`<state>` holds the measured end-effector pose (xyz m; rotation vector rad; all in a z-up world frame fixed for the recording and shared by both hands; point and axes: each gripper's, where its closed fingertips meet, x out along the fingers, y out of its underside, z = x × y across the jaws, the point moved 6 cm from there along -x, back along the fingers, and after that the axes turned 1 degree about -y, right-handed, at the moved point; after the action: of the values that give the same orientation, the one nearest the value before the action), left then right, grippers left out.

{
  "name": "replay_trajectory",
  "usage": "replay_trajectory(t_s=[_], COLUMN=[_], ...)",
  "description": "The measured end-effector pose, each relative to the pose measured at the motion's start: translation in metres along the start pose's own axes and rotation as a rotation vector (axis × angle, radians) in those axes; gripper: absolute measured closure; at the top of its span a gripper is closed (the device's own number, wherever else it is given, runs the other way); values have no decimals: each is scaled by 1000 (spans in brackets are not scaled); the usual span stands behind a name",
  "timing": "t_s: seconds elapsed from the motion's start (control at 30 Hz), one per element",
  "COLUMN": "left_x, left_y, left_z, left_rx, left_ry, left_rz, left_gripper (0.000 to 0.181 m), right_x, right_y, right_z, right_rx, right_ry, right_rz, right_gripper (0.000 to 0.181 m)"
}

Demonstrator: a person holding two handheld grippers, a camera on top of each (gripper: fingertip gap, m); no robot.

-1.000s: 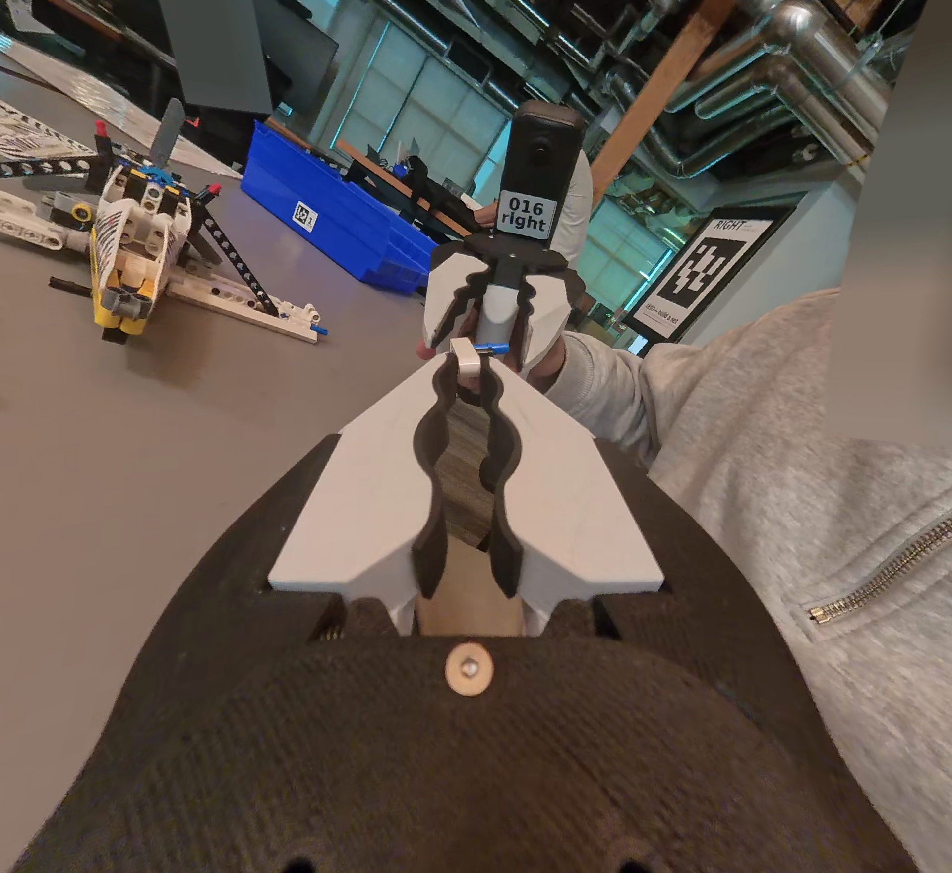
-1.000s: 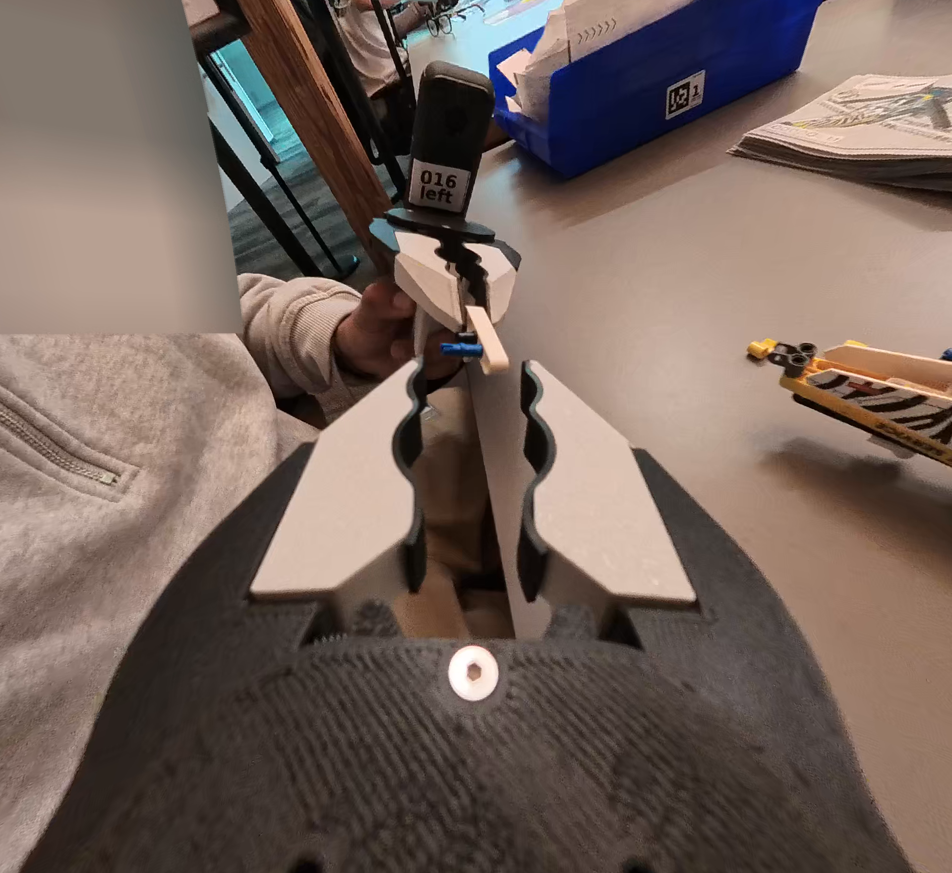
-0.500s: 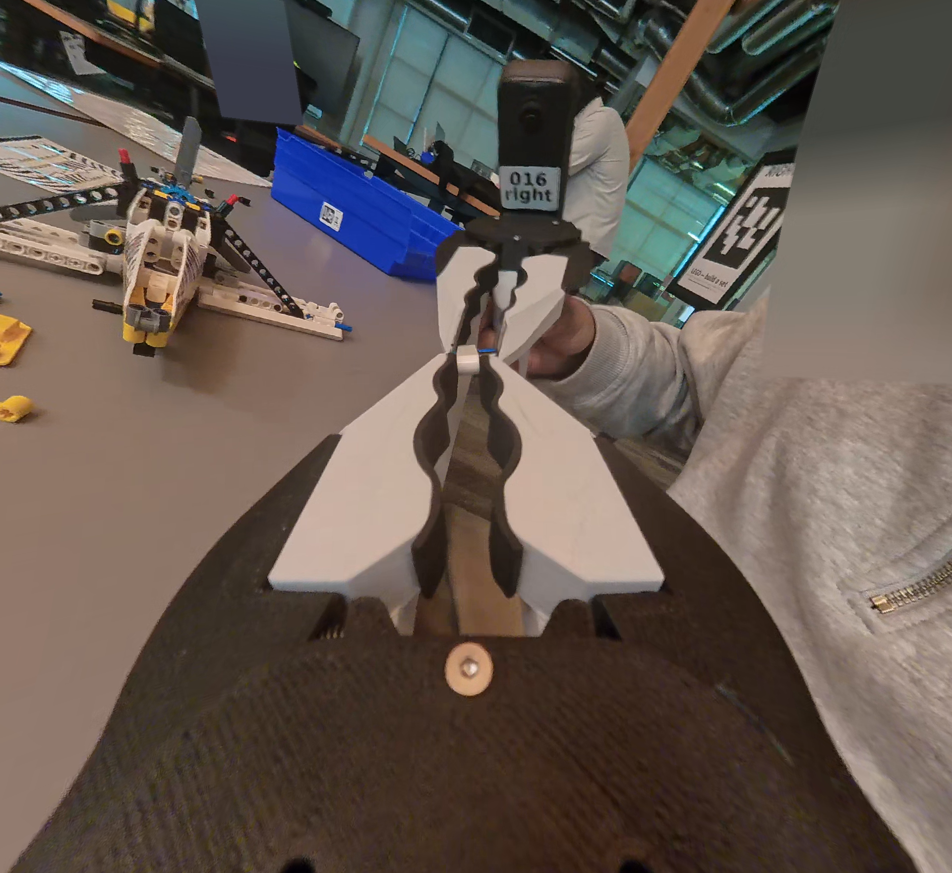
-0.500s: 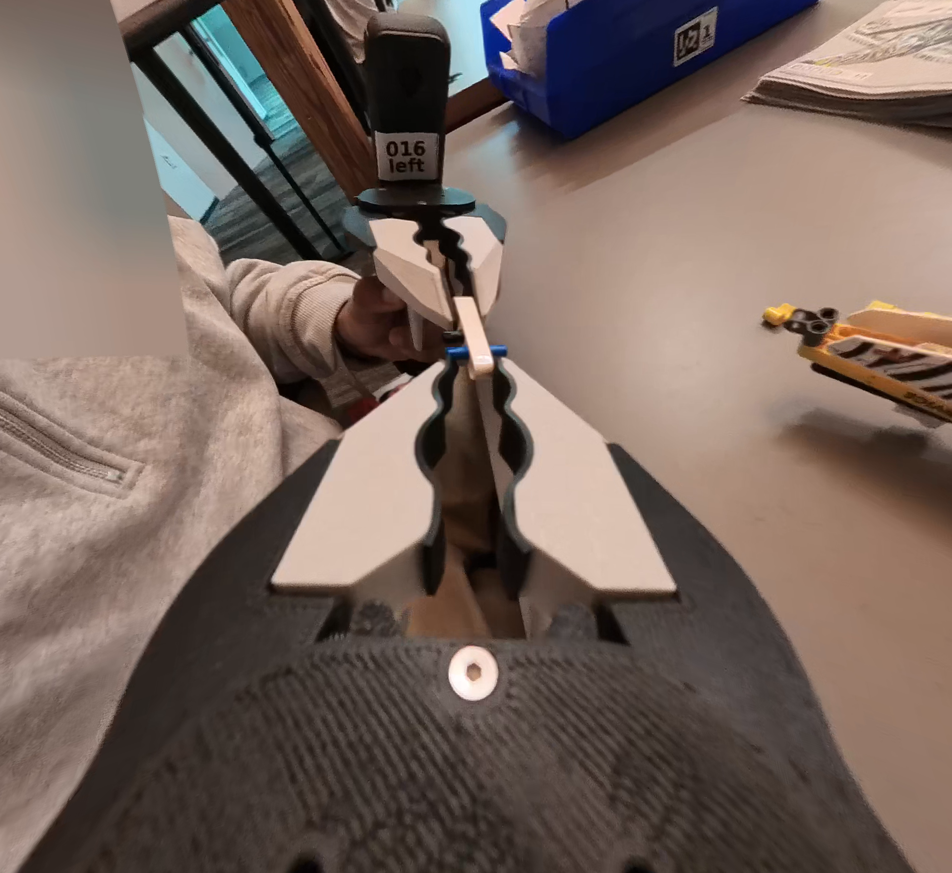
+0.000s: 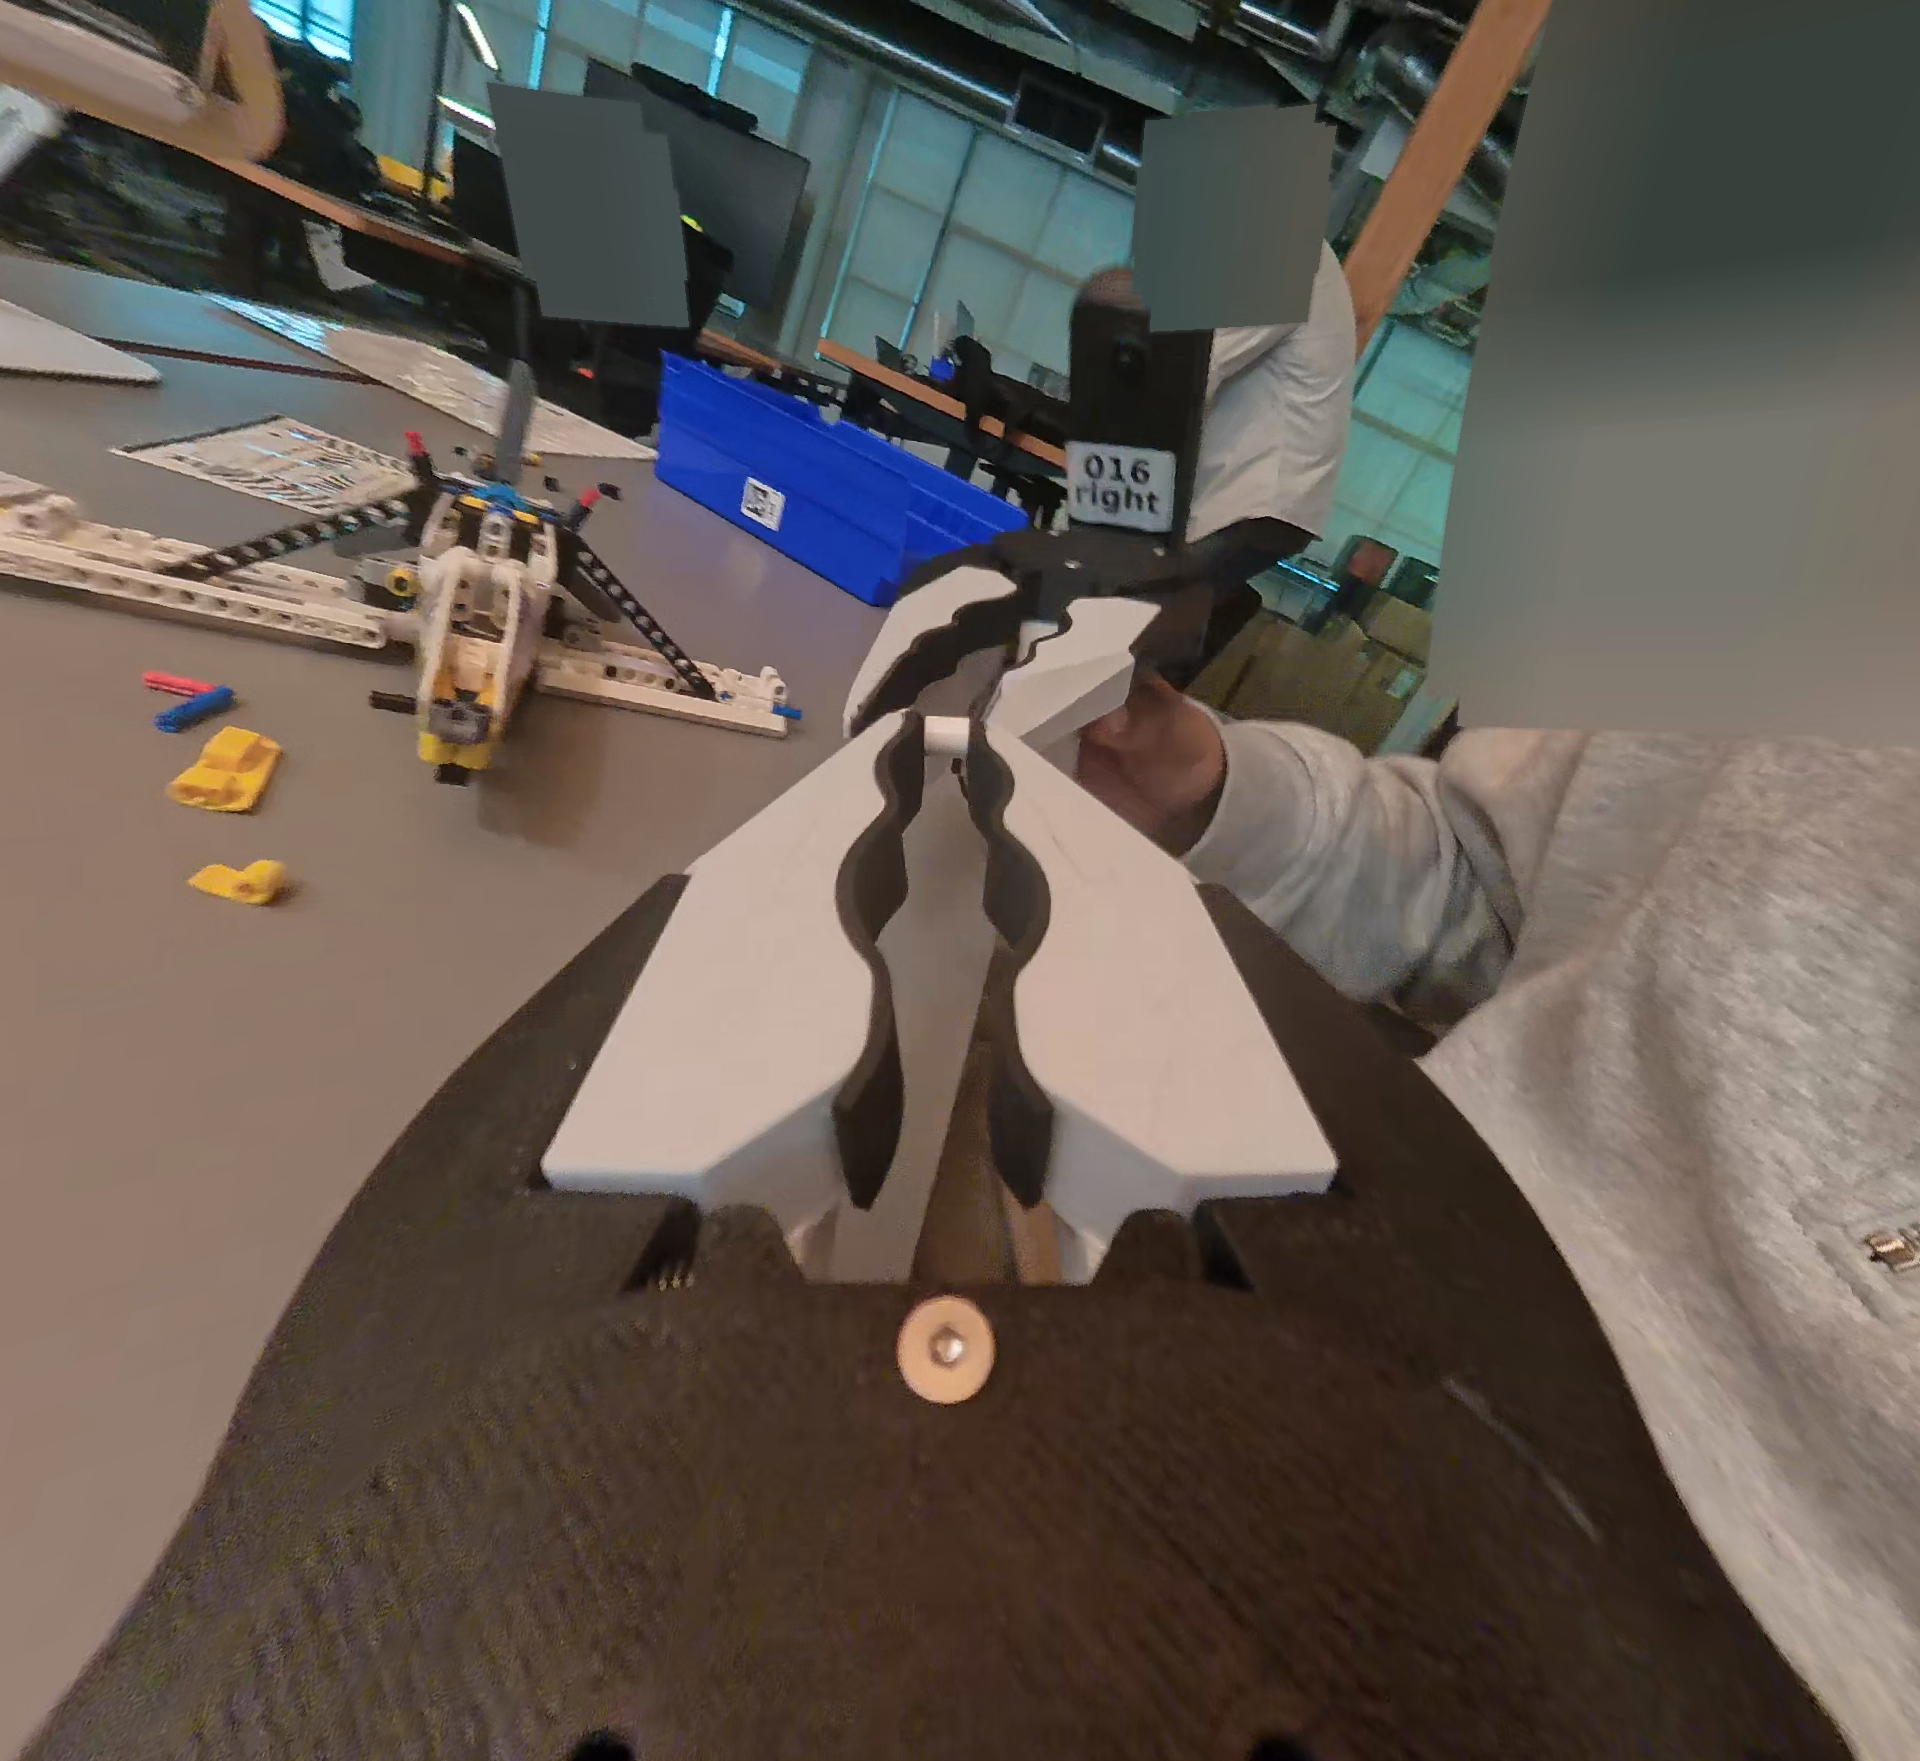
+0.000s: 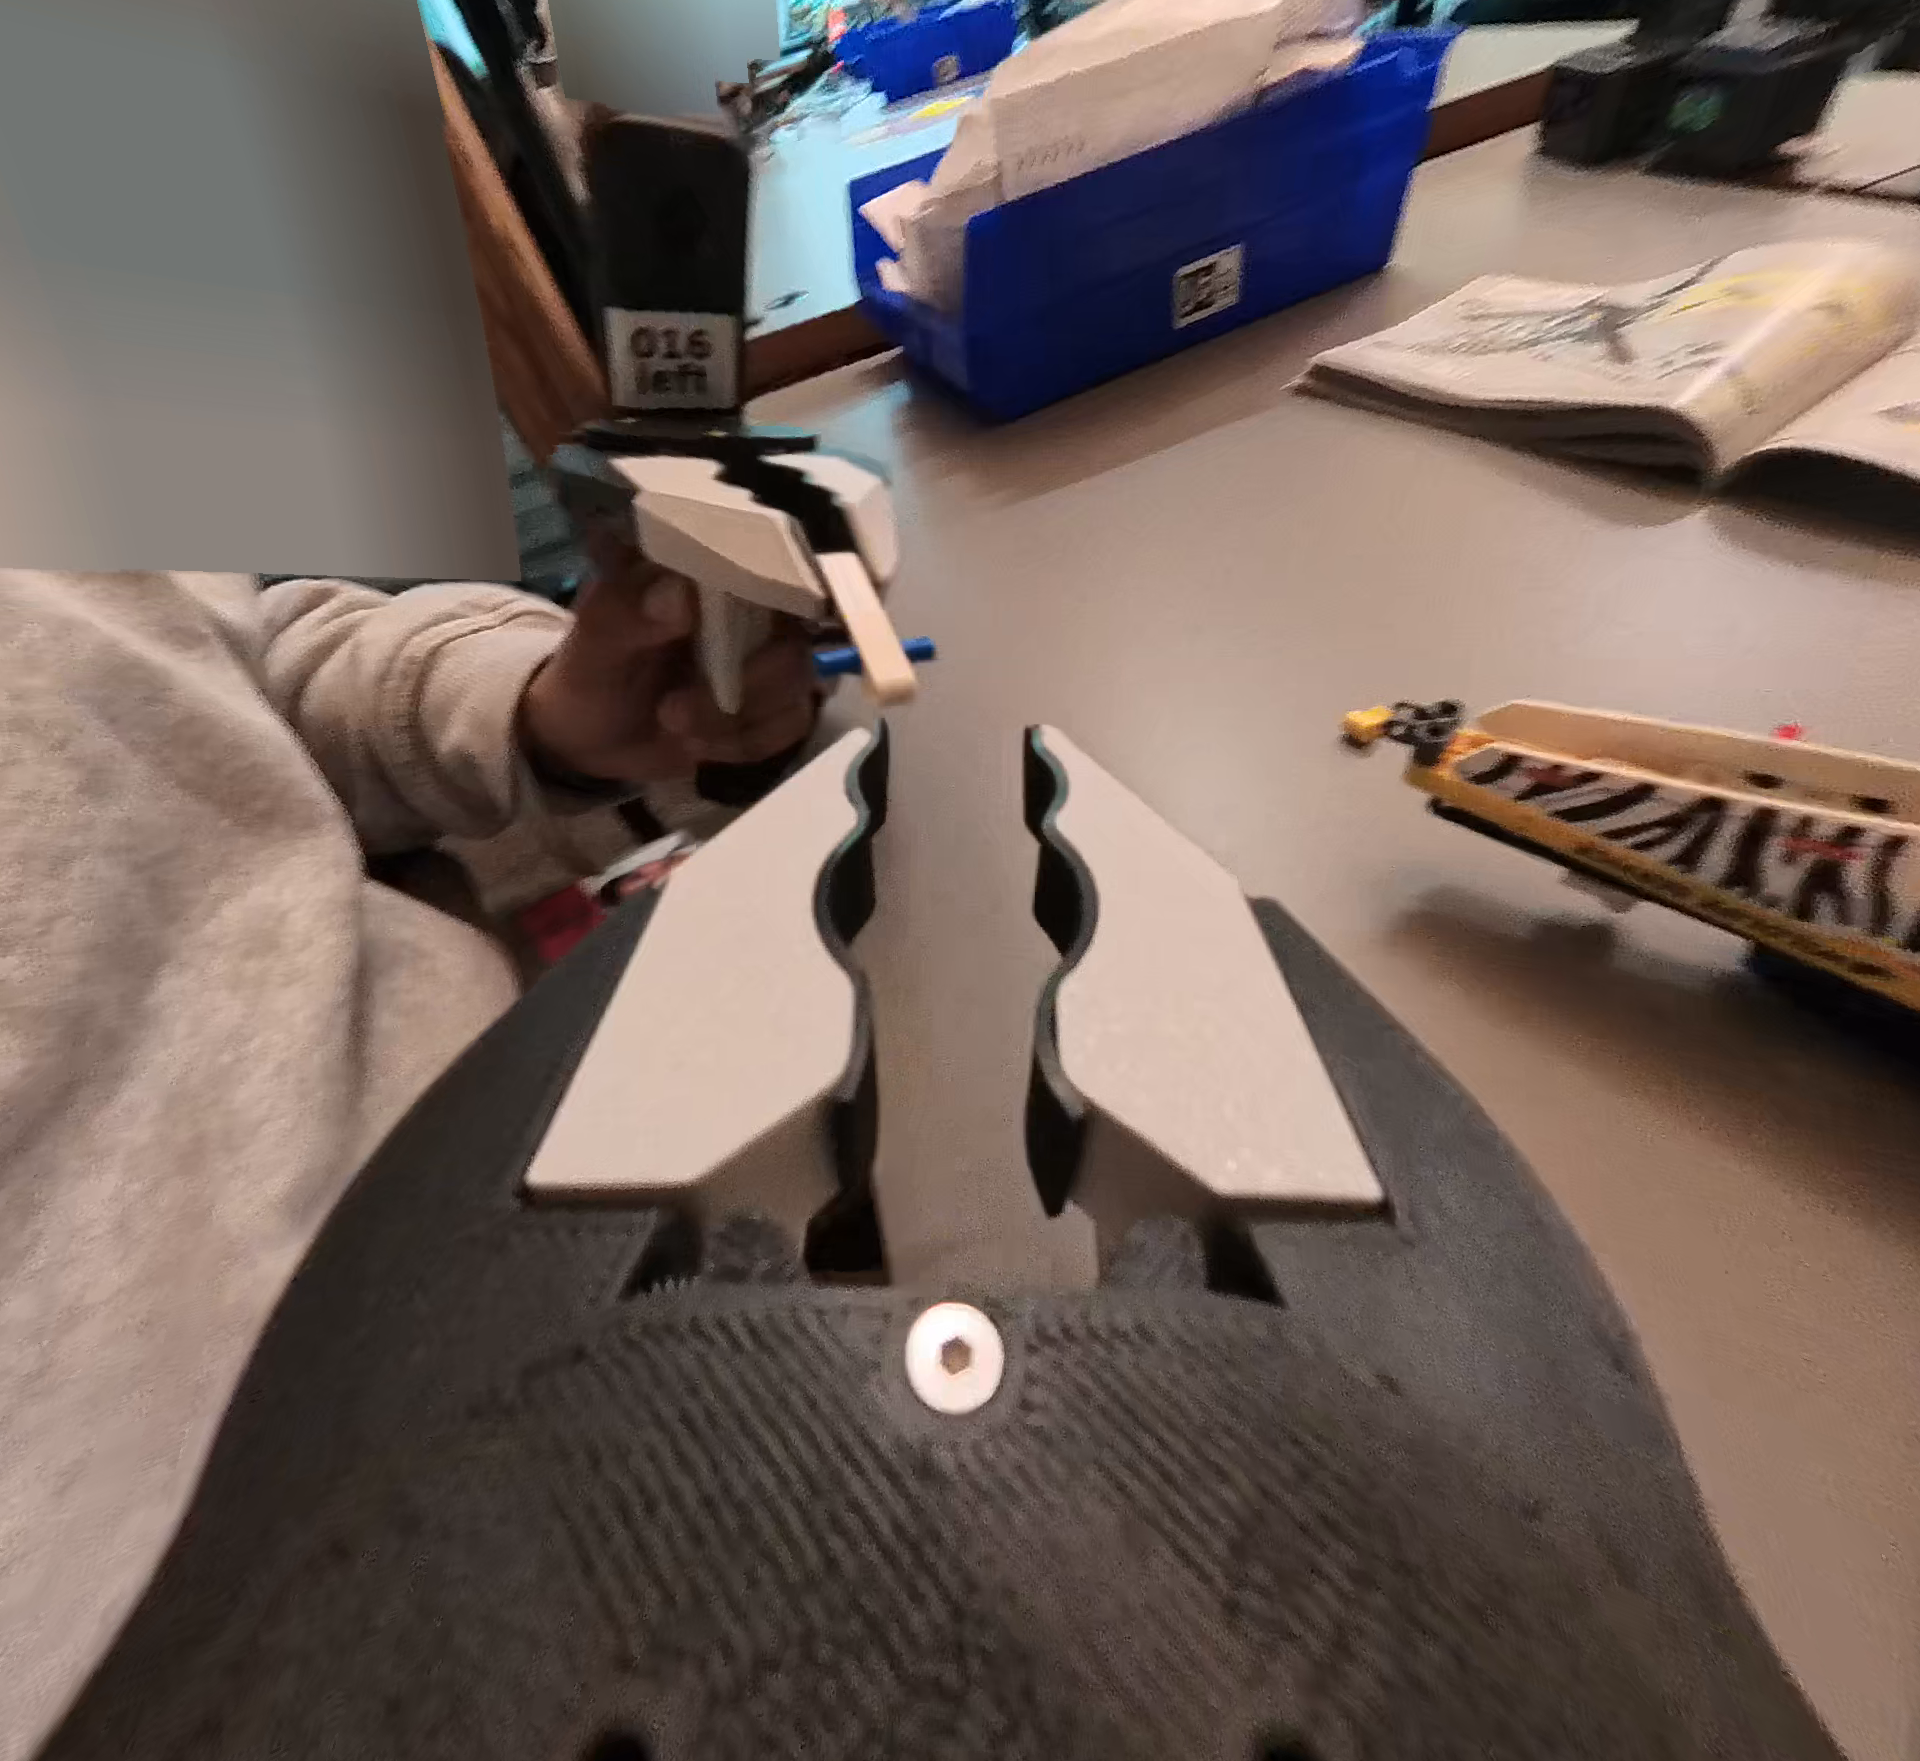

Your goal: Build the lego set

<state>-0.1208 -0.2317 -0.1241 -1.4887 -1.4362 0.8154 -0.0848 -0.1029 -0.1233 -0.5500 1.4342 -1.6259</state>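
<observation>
My left gripper (image 5: 945, 743) is shut on a short white lego beam (image 5: 950, 730), held in the air over the table edge. In the right wrist view the left gripper (image 6: 831, 568) holds that beam (image 6: 868, 625) slanting down, with a blue pin (image 6: 878, 657) stuck through its lower end. My right gripper (image 6: 954, 740) is open and empty, just below and to the right of the beam, not touching it. In the left wrist view it (image 5: 966, 672) faces me just behind the beam. The partly built white and yellow lego helicopter (image 5: 478, 610) lies on the grey table (image 5: 260, 1036).
Two yellow pieces (image 5: 223, 761) (image 5: 239, 880) and red and blue pins (image 5: 187, 695) lie left of the helicopter. A yellow striped lego section (image 6: 1662, 818) lies at right. A blue bin (image 6: 1143, 277) and an open booklet (image 6: 1662, 361) sit farther back. A person's grey sleeve (image 6: 260, 724) is close. The grippers are tip to tip, or close to it.
My right gripper was shut around the blue pin at the beam; it has opened and drawn back a little. The pin stays in the beam. The left gripper keeps its hold.
</observation>
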Motion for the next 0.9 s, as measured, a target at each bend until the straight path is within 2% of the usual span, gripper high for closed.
replay_trajectory(t_s=[0.23, 0.33, 0.53, 0.9], left_x=[-18, -21, -22, -23], left_y=[-12, -12, -11, -12], left_z=[16, 19, 26, 30], left_rx=[36, -2, -93, -137], left_ry=[-109, -102, -79, -71], left_rz=[-44, -56, -59, -71], left_gripper=[176, 177, 177, 177], right_x=[8, 6, 6, 7], right_y=[-10, -14, -13, -14], right_z=[-27, -30, -19, -20], right_rx=[-53, -122, -221, -214], right_ry=[159, 221, 208, 210], right_rz=[-186, -237, -257, -264], right_gripper=[154, 162, 169, 168])
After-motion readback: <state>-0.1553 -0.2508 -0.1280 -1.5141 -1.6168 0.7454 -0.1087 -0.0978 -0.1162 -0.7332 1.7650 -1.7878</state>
